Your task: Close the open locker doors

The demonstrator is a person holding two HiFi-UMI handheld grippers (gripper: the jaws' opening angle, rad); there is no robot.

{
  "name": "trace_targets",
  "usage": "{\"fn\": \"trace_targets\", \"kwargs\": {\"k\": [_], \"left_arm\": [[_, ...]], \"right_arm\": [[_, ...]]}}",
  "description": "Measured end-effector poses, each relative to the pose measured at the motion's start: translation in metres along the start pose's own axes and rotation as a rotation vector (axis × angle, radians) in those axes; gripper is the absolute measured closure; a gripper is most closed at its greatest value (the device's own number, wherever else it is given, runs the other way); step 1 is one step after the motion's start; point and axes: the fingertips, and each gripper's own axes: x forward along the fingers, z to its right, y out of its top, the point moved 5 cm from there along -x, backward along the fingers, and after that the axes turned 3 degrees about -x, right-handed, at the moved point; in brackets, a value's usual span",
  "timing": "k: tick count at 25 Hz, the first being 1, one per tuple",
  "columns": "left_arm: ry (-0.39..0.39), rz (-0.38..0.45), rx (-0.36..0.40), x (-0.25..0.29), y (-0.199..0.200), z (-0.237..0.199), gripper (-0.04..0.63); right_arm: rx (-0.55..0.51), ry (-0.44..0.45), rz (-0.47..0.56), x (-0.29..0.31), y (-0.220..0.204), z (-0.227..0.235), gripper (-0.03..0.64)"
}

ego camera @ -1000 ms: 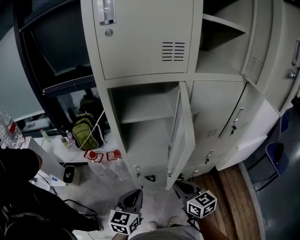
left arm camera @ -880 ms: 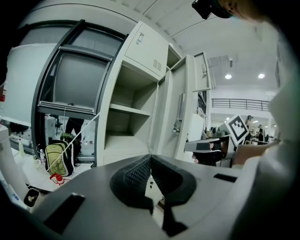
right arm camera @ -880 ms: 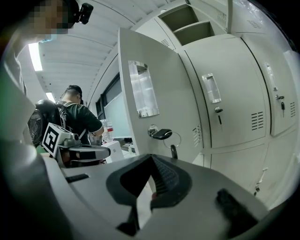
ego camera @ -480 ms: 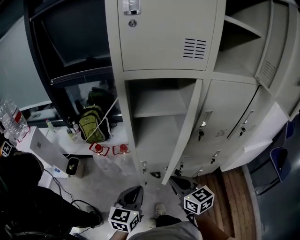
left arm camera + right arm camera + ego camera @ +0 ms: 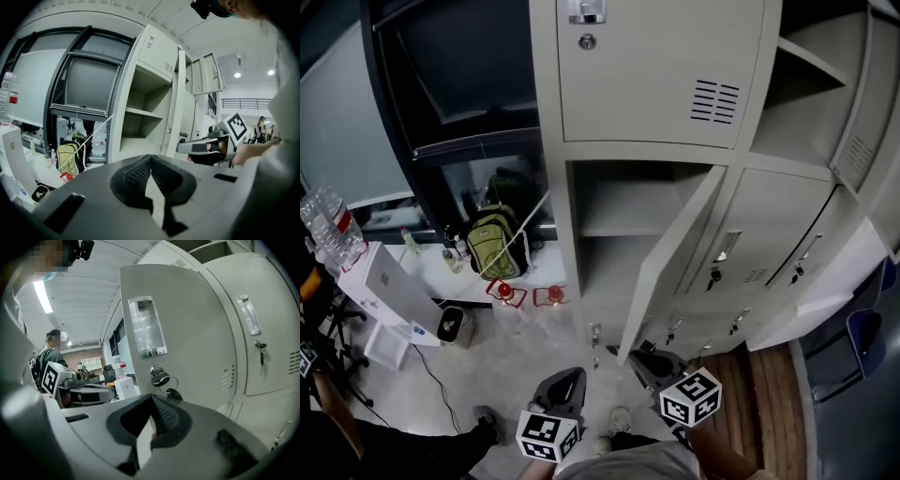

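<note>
We are facing the grey locker bank (image 5: 656, 89), which is filling the upper and middle of the head view. Its open middle door (image 5: 673, 255) is standing out toward us at an angle. The free edge is pointing at the lower centre of the frame, and the shelved compartment (image 5: 614, 225) is lying bare to the left of the door. A second door (image 5: 855, 122) is standing open at the upper right edge.

The right tool (image 5: 643, 357) is sitting just beside the middle door's lower corner, on the outer-face side. The left tool (image 5: 570, 378) is hanging at the lower centre-left, facing the compartment and apart from the door. Both tools are showing their jaws pressed together, gripping nothing.

In the right gripper view the door's outer face is filling the frame, with the key (image 5: 159, 376) just above the jaw tips. We are judging that this door is the one to close. The closed right tip should be pushing flat on the face near the free edge, clear of the key, while the left tool is keeping out of the narrowing gap.
</note>
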Motion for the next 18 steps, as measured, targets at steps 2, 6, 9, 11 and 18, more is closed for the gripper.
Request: {"fn": "trace_targets", "kwargs": {"k": [2, 6, 9, 11, 18], "left_arm": [[0.013, 0.003, -0.006, 0.000, 0.001, -0.003, 0.580], [0.040, 0.005, -0.020, 0.000, 0.000, -0.009, 0.580], [0.062, 0.013, -0.029, 0.001, 0.002, -0.015, 0.580], [0.078, 0.017, -0.031, 0.002, 0.004, -0.019, 0.580], [0.121, 0.025, -0.041, 0.011, 0.009, -0.027, 0.580]], "right_arm": [[-0.005, 0.016, -0.001, 0.006, 0.002, 0.001, 0.589], [-0.016, 0.043, -0.007, 0.019, 0.006, 0.001, 0.590], [-0.021, 0.063, -0.007, 0.029, 0.009, 0.003, 0.589], [-0.023, 0.077, -0.007, 0.035, 0.011, 0.003, 0.589], [-0.029, 0.130, -0.011, 0.058, 0.018, 0.009, 0.589]]}}
